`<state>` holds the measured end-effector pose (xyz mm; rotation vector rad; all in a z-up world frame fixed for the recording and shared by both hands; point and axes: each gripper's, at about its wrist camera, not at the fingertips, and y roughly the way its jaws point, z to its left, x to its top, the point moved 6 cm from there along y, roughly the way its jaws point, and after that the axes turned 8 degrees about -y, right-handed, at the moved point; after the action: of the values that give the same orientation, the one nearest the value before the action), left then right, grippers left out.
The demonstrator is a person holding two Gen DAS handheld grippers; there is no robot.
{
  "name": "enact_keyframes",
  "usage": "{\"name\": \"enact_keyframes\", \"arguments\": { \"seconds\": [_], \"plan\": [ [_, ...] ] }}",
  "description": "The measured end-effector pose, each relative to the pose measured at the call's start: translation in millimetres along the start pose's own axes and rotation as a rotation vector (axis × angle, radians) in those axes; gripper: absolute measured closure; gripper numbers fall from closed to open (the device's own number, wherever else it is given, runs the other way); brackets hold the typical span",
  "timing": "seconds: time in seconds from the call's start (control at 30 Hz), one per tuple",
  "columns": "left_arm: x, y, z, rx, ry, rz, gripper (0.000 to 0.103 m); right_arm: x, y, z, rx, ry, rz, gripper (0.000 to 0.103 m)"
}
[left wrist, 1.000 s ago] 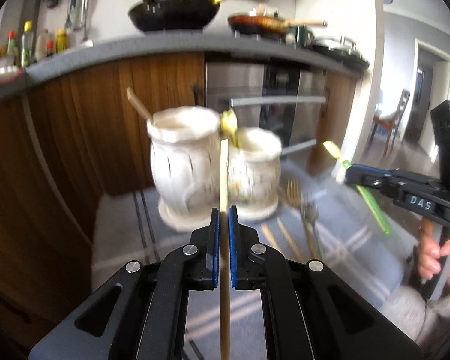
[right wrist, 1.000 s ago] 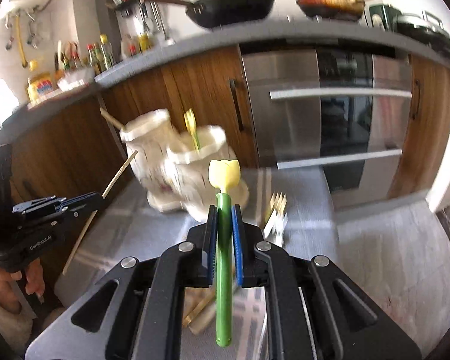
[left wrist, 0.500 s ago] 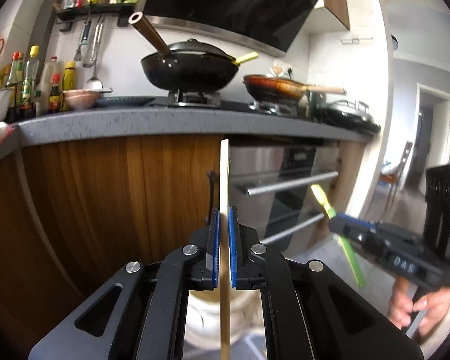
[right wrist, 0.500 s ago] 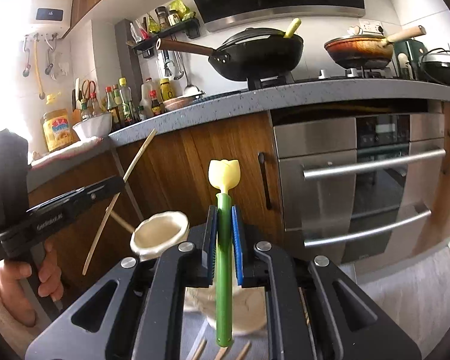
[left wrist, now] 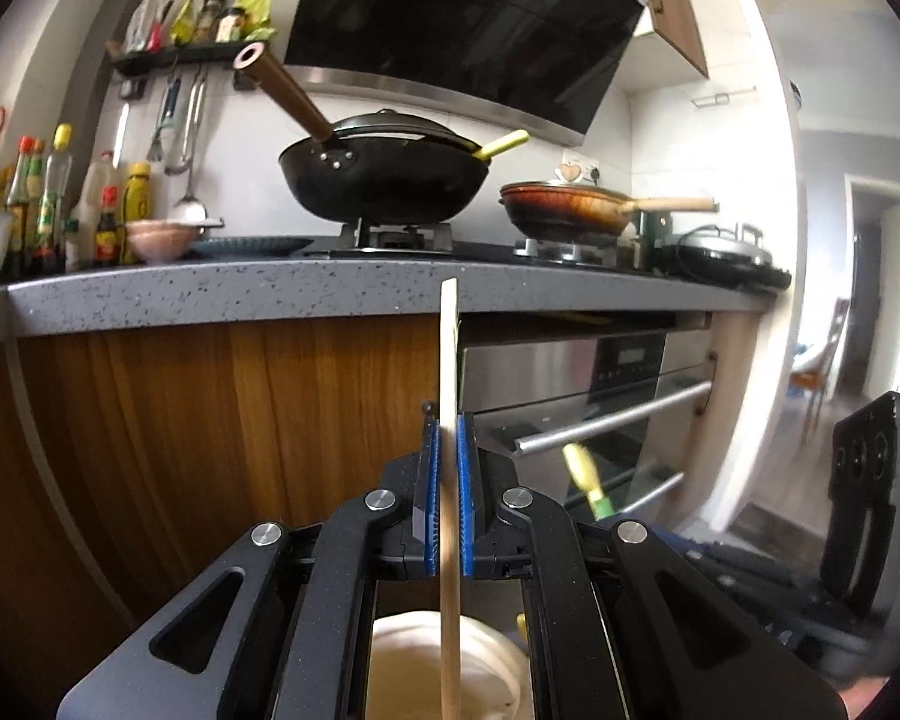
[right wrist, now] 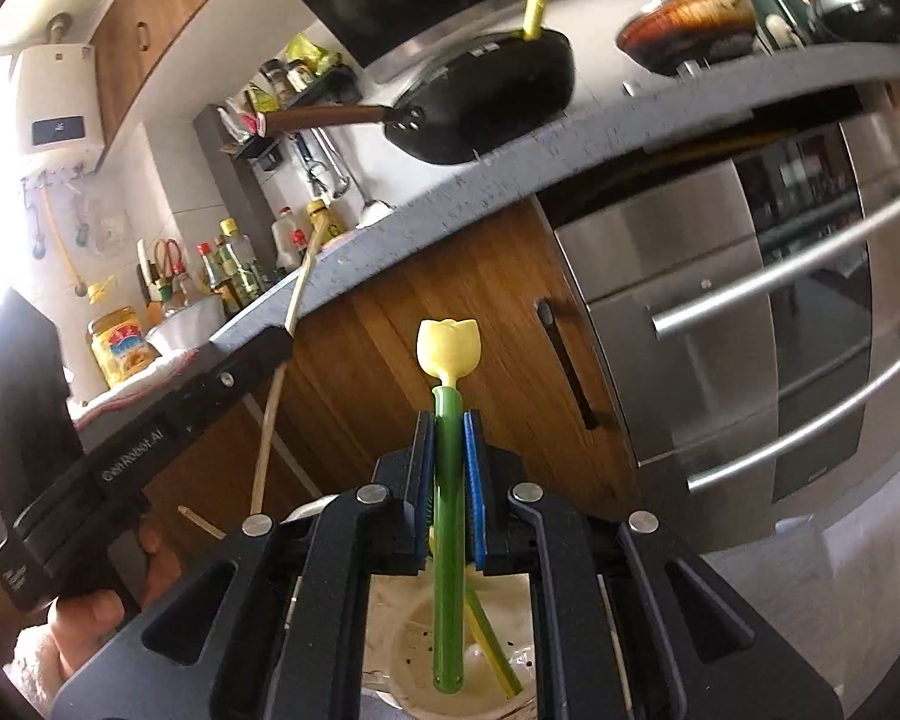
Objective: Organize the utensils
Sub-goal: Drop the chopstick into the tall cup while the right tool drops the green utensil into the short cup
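- Step in hand: both utensils are lifted and positioned over their holders; this appears to be the moment just before insertion.
- The left gripper (left wrist: 447,468) is clamped on a wooden chopstick (left wrist: 449,360). The stick stands near vertical between the blue pads; its top end reaches the level of the grey countertop (left wrist: 210,300), and its lower end hangs over the mouth of the cream holder (left wrist: 486,672) directly below the jaws.
- The right gripper (right wrist: 448,468) is clamped on a green-handled utensil with a yellow tulip-shaped head (right wrist: 448,348). Its lower end dips into, or hangs just above, the mouth of a second cream holder (right wrist: 408,648); which one cannot be told. That holder already contains a similar green and yellow utensil (right wrist: 495,654).
- In the right wrist view, the left gripper appears to the left of the countertop edge, held by a hand (right wrist: 90,612). A further wooden stick (right wrist: 201,523) protrudes just below it.
- Next move, as a judgement: lower each utensil straight down until its lower end is inside the rim, then release. Keep each shaft clear of the rim; the holder beneath the right gripper is already occupied.
- Change from one second earlier: both holders were ahead of the grippers, on the floor before the cabinet. They now sit directly beneath the jaws, and the countertop fills the upper view. Both grips are unchanged.
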<state>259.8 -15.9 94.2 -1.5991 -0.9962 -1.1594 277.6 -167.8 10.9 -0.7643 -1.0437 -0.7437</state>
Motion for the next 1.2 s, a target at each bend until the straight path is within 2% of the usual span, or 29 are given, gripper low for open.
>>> {"name": "enact_keyframes", "arguments": {
  "seconds": [0.17, 0.33, 0.47, 0.6, 0.8, 0.83, 0.87, 0.9, 0.93, 1.0, 1.07, 1.13, 1.17, 1.2],
  "plan": [
    [-11, 1, -1, 0.001, 0.028, 0.003, 0.097, -14, 4, -4, -0.037, -0.031, 0.019, 0.093],
    [-19, -15, 5, 0.000, 0.035, 0.018, 0.097, -22, -5, 0, -0.039, -0.077, 0.030, 0.093],
    [-26, -31, 14, 0.032, 0.049, 0.053, 0.097, -31, -13, 4, -0.046, -0.112, 0.053, 0.093],
    [-32, -43, 27, 0.069, 0.016, 0.100, 0.097, -37, -19, 6, -0.067, -0.137, 0.075, 0.093],
    [-37, -56, 34, 0.098, 0.027, 0.120, 0.097, -42, -23, 11, -0.091, -0.181, 0.094, 0.092],
    [-37, -56, 33, 0.105, 0.034, 0.123, 0.097, -41, -23, 10, -0.094, -0.176, 0.096, 0.086],
    [-37, -57, 33, 0.109, 0.038, 0.126, 0.096, -41, -24, 9, -0.094, -0.167, 0.097, 0.073],
    [-37, -58, 33, 0.110, 0.040, 0.127, 0.096, -39, -26, 8, -0.089, -0.154, 0.089, 0.068],
    [-36, -60, 32, 0.111, 0.043, 0.124, 0.093, -37, -28, 8, -0.090, -0.150, 0.083, 0.064],
    [-35, -65, 32, 0.117, 0.046, 0.120, 0.089, -35, -34, 8, -0.097, -0.150, 0.079, 0.063],
    [-34, -69, 32, 0.121, 0.045, 0.123, 0.081, -33, -42, 7, -0.104, -0.141, 0.075, 0.055],
    [-34, -76, 32, 0.125, 0.040, 0.119, 0.060, -32, -50, 7, -0.107, -0.134, 0.072, 0.046],
    [-33, -78, 32, 0.128, 0.039, 0.115, 0.055, -32, -54, 7, -0.110, -0.134, 0.072, 0.039],
    [-34, -83, 31, 0.130, 0.038, 0.111, 0.047, -32, -59, 7, -0.115, -0.135, 0.071, 0.037]
  ]
}}
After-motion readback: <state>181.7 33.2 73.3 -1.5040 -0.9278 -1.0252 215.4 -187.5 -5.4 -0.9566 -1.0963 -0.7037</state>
